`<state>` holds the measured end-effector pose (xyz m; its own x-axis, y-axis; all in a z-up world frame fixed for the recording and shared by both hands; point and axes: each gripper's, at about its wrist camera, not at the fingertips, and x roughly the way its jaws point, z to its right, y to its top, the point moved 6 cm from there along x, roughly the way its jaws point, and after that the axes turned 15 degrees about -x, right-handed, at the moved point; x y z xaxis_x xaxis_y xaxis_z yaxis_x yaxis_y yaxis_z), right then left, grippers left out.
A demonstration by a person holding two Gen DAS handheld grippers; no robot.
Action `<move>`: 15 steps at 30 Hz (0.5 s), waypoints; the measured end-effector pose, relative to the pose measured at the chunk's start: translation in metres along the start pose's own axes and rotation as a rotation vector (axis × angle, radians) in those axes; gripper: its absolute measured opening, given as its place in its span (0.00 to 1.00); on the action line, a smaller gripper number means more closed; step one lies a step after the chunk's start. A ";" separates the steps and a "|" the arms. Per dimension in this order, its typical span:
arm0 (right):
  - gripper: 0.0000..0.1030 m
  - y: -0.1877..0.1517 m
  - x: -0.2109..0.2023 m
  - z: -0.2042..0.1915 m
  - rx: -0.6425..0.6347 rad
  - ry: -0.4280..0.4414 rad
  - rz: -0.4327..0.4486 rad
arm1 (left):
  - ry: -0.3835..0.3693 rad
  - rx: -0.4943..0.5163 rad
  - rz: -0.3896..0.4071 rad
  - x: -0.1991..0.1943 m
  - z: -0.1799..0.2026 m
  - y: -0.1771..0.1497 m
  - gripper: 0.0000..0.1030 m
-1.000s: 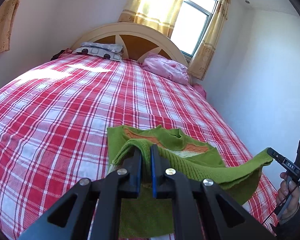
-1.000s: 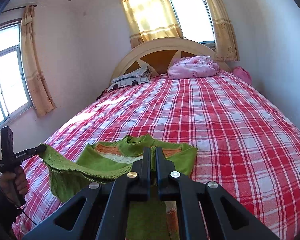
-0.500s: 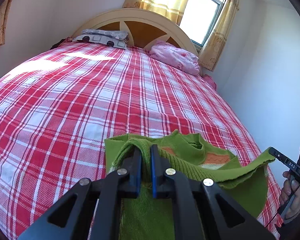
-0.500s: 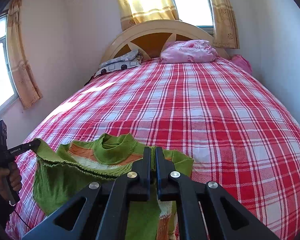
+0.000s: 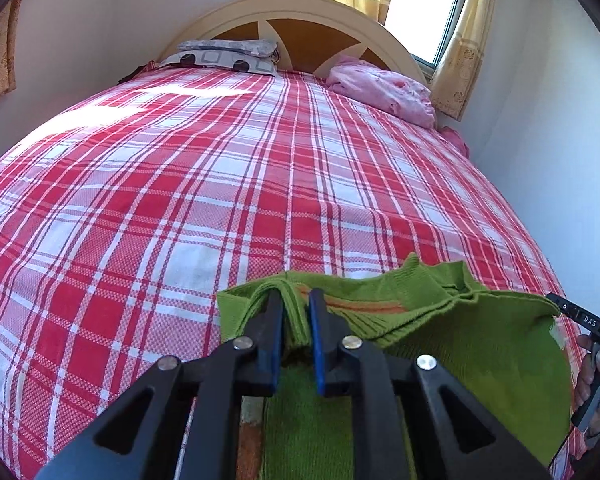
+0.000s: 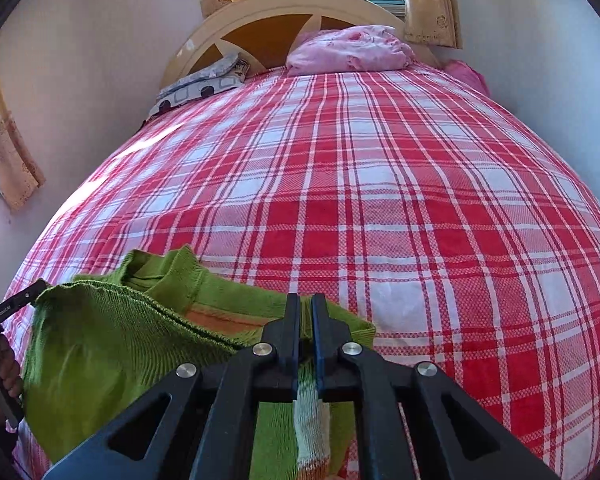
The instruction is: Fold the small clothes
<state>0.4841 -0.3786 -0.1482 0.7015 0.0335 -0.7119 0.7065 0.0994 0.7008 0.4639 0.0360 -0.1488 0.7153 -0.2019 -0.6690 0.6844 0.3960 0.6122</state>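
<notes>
A small green knitted sweater with orange and white stripes lies at the near end of the bed, its bottom hem lifted and carried over its collar end. My left gripper is shut on one corner of the hem. My right gripper is shut on the other corner. The sweater stretches between them, with its collar resting on the bedspread. Each gripper also shows at the edge of the other view: the right one and the left one.
The bed has a red and white plaid bedspread. A grey patterned pillow and a bunched pink blanket lie by the curved headboard. A white wall runs along the right side.
Both grippers have carried the sweater's hem forward and lower, toward the collar. The lifted fold now reaches the collar end and the cameras tilt down nearer the bed.
</notes>
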 end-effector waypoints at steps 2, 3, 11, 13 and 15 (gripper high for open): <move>0.23 -0.004 0.000 0.005 0.013 -0.011 -0.007 | 0.004 -0.016 -0.003 -0.002 -0.003 -0.001 0.27; 0.37 -0.005 -0.004 0.006 0.022 -0.002 0.010 | 0.009 -0.018 0.006 -0.005 -0.005 -0.001 0.39; 0.45 -0.034 -0.063 -0.032 -0.040 0.066 0.046 | 0.067 -0.051 0.073 -0.046 -0.041 -0.018 0.65; 0.45 -0.047 -0.075 -0.064 -0.092 0.131 0.035 | 0.097 -0.028 0.051 -0.049 -0.045 -0.035 0.68; 0.46 -0.062 -0.081 -0.111 -0.176 0.220 0.009 | 0.139 0.002 0.045 -0.049 -0.048 -0.050 0.74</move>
<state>0.3731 -0.2766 -0.1389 0.6569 0.2481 -0.7120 0.6596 0.2682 0.7021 0.3878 0.0688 -0.1671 0.7190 -0.0582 -0.6926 0.6523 0.4004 0.6436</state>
